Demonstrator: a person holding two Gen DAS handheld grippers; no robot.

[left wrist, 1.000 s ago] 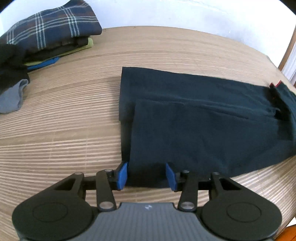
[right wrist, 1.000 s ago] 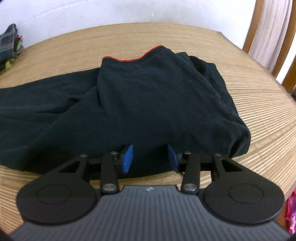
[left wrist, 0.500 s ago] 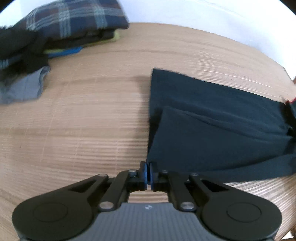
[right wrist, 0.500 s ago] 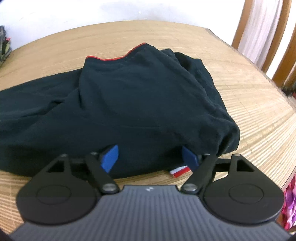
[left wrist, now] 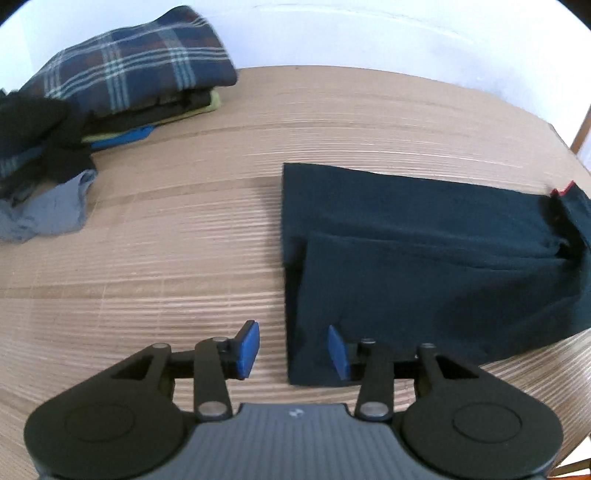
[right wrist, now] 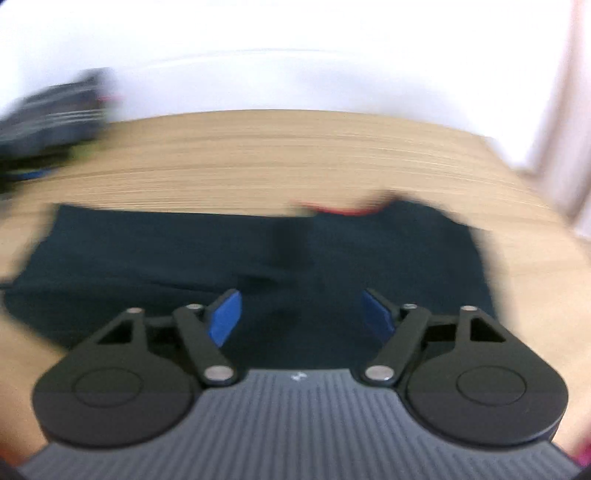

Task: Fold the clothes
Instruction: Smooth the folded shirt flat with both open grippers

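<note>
Where the left gripper [left wrist: 293, 349] hangs over the table [left wrist: 184, 258], its blue pads stand apart with nothing pinched between them; they have just been opening. The near left corner of the dark trousers [left wrist: 424, 266] lies below the gap, its left edge running between the two pads, so the right pad sits over cloth and the left pad over bare wood. No pad presses on the fabric. Beyond the pads the trousers stretch flat toward the right, folded lengthwise with one leg lying on the other, and a red trim [left wrist: 563, 190] shows at the far right end. Farther off, at the left, a grey garment [left wrist: 48, 214] lies loose on the wood, and behind it sits a stack of folded clothes [left wrist: 129, 85] topped by a plaid piece, close to the white wall [left wrist: 369, 29].

Seen from the right wrist, the picture is smeared. The right gripper [right wrist: 299, 314] has its pads wide apart and empty, having just narrowed a little, and it hovers over the trousers [right wrist: 184, 251], which fill the space under and beyond the pads. The red trim [right wrist: 343, 208] lies at the garment's far edge, with bare table [right wrist: 295, 155] behind it.
</note>
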